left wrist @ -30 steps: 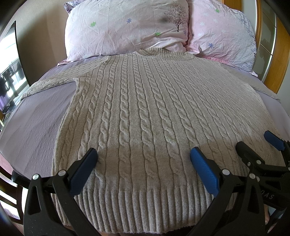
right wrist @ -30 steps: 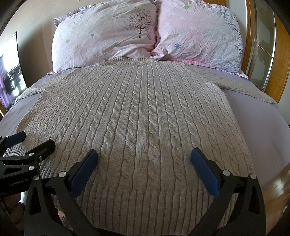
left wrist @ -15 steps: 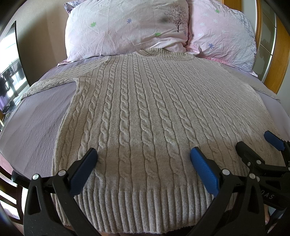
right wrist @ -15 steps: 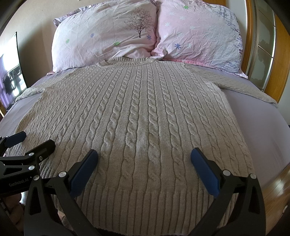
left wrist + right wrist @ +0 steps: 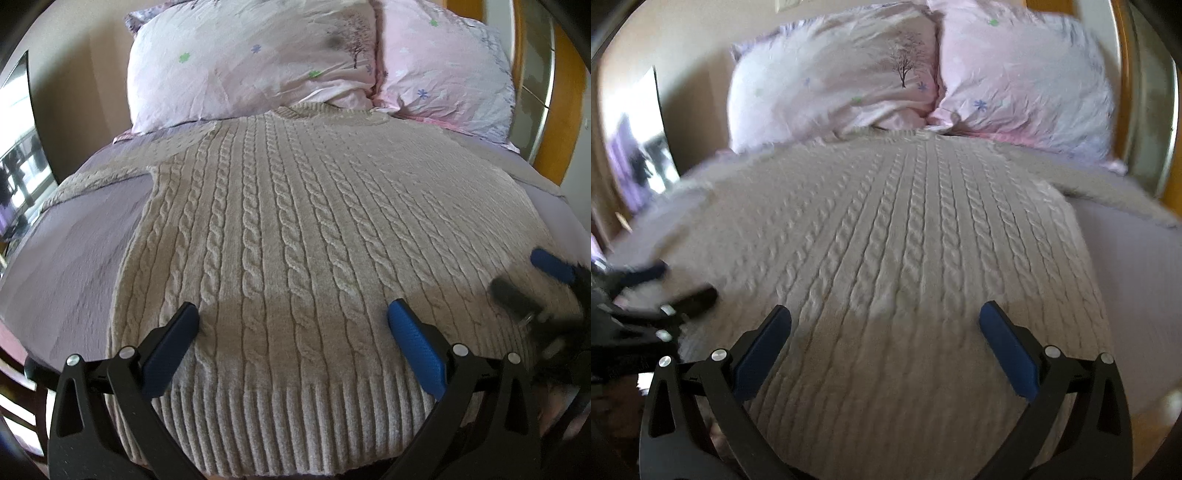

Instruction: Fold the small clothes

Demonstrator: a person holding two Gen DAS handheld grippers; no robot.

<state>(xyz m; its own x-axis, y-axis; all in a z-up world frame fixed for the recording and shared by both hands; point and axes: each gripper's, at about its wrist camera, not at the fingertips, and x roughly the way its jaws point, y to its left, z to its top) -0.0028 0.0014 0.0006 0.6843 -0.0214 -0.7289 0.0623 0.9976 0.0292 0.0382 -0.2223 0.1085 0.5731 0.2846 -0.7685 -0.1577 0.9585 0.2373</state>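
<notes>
A beige cable-knit sweater lies flat and face up on a bed, collar toward the pillows, ribbed hem nearest me; it also shows in the right wrist view. Its sleeves spread out to both sides. My left gripper is open and empty, hovering over the hem's left half. My right gripper is open and empty over the hem's right half, and appears blurred at the right edge of the left wrist view. The left gripper shows at the left edge of the right wrist view.
Two pink floral pillows lean at the head of the bed. A lilac sheet covers the mattress. A wooden bed frame runs along the right side. A dark screen stands at the left.
Both grippers have begun to move; the right wrist view is now blurred and tilted lower over the sweater. The sweater has not moved. Both grippers stay open.
</notes>
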